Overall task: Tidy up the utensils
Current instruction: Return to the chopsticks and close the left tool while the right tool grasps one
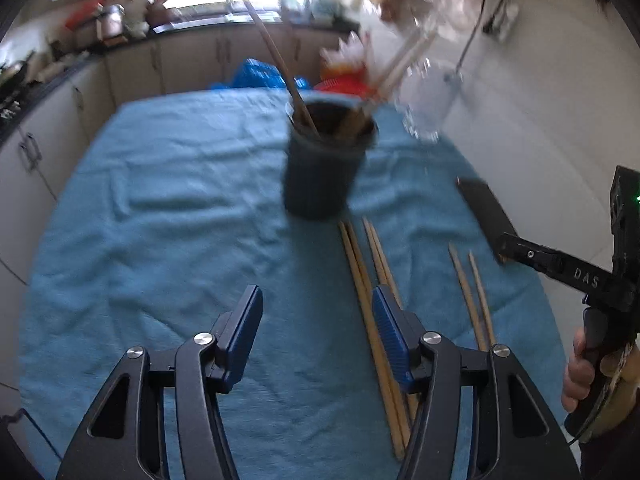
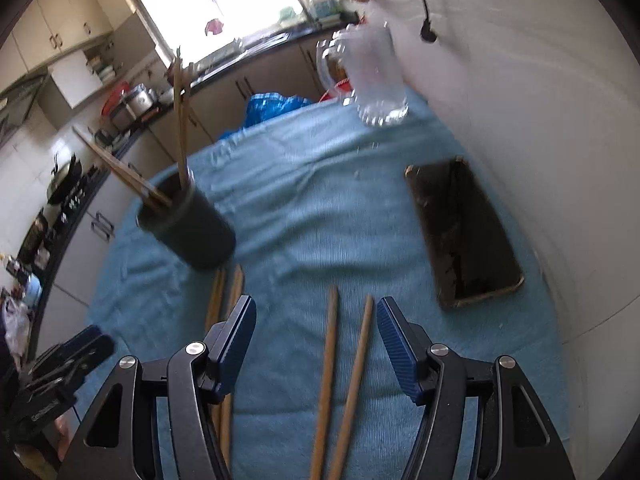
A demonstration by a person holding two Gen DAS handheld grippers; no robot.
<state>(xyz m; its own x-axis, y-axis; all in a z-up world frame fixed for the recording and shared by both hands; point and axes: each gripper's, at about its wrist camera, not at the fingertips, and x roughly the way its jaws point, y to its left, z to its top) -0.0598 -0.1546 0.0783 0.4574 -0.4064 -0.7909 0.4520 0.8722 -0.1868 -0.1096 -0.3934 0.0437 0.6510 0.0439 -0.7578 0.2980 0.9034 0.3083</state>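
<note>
Left wrist view: left gripper point(image 1: 318, 320) jaws apart, nothing between them, above blue towel point(image 1: 160, 220). Dark cup point(image 1: 324, 168) upright mid-table, chopsticks standing in it. Loose chopsticks point(image 1: 372, 304) lie on the towel just in front of the cup; one pair passes under the right finger. Black tray point(image 1: 486, 216) at right.

Right wrist view: right gripper point(image 2: 316, 340) jaws apart, gripping nothing; chopstick pair point(image 2: 340, 380) lies on the towel between its fingers. Glass mug point(image 2: 376, 76) stands at the far edge.

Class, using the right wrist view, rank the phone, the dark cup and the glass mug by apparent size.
1. phone
2. dark cup
3. glass mug, though it stands farthest, so this is unsure.
</note>
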